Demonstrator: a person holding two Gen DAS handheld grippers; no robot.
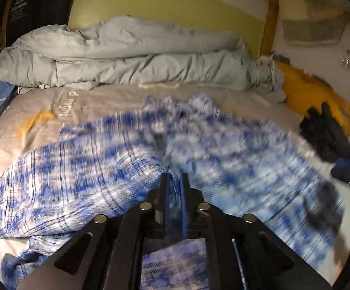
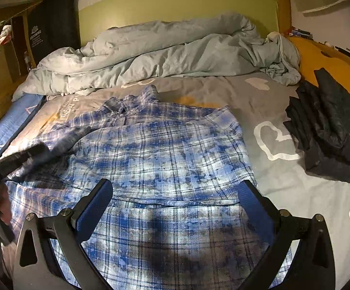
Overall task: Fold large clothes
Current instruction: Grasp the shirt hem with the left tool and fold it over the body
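Observation:
A blue and white plaid shirt (image 2: 165, 145) lies spread on the grey bed sheet (image 2: 266, 101), collar toward the far end. In the left wrist view the shirt (image 1: 223, 149) is blurred, and a ridge of its cloth runs up into my left gripper (image 1: 175, 181), whose fingers are shut on it. The same left gripper (image 2: 30, 154) shows as a dark blur over the shirt's left sleeve in the right wrist view, with a hand below it. My right gripper (image 2: 175, 184) hovers open over the shirt's lower half, nothing between its blue pads (image 2: 97, 207).
A bunched grey-blue duvet (image 2: 150, 53) fills the head of the bed under a green headboard (image 2: 175, 2). A folded pile of dark clothes (image 2: 329, 130) sits at the right beside a yellow cushion (image 2: 319, 55). A blue mat (image 2: 13, 120) lines the left edge.

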